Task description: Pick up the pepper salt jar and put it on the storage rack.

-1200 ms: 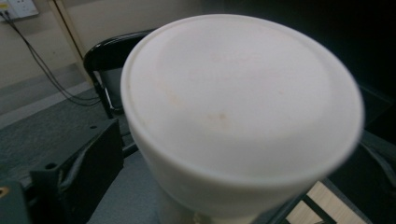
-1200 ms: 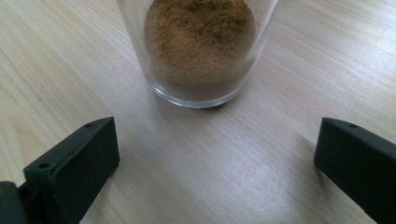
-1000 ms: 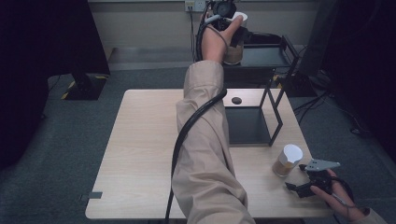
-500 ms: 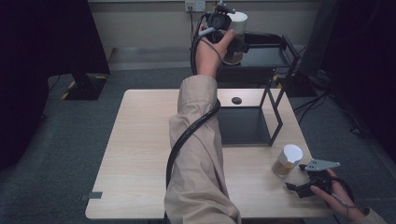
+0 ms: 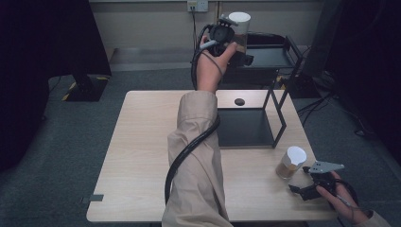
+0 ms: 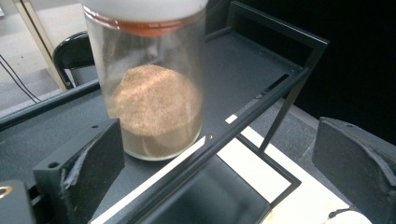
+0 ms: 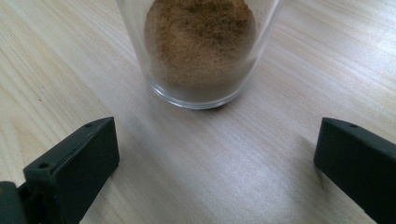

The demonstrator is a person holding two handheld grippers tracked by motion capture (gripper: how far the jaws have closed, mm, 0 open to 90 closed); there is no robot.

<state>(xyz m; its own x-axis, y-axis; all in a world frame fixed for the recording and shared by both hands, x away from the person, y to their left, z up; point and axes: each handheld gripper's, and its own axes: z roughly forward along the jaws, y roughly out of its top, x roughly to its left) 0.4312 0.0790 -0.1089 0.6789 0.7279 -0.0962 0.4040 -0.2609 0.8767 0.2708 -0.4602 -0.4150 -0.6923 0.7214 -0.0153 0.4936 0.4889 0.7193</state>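
A glass jar point(image 5: 239, 26) with a white lid and brown powder stands upright on the top shelf point(image 5: 270, 56) of a black metal rack. My left gripper point(image 5: 239, 43) is just in front of it, open; in the left gripper view the jar point(image 6: 154, 102) stands beyond the wide-apart jaws of that gripper point(image 6: 215, 140). A second, similar jar point(image 5: 291, 163) stands on the wooden table point(image 5: 142, 142) at the front right. My right gripper point(image 5: 298, 179) sits low behind it, open, with the jar point(image 7: 201, 51) a little ahead of the gripper point(image 7: 215, 128).
The rack's lower shelf point(image 5: 243, 127) rests on the table's back right. A small black round object point(image 5: 239, 101) lies on the table behind it. My left sleeve and cable point(image 5: 194, 146) cross the table's middle. A dark stand point(image 5: 85, 85) is on the floor at the left.
The left hand carried the jar rightward onto the top shelf, then drew back slightly; the jar now stands free of the jaws. The right gripper has not moved.
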